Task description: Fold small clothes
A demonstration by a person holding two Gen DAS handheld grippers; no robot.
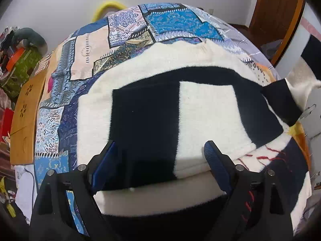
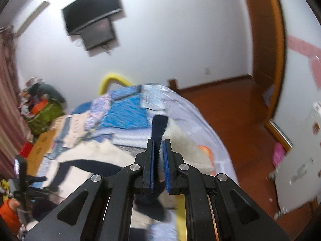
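A small fuzzy black-and-white sweater (image 1: 200,112) lies on a patchwork bedspread (image 1: 124,32). Its left sleeve is folded across the body. My left gripper (image 1: 160,152) is open, its blue pads on either side of the folded sleeve, just above the sweater. My right gripper (image 2: 158,146) is shut on the black cuff (image 2: 158,128) of the other sleeve and holds it up over the bed's right side. That lifted cuff also shows in the left wrist view (image 1: 280,100) at the right.
A wooden lap table (image 1: 26,108) lies at the bed's left edge. Piled clutter (image 1: 18,60) stands by the left wall. A wooden door (image 2: 264,46) and wood floor (image 2: 236,124) are to the right. A TV (image 2: 92,10) hangs on the wall.
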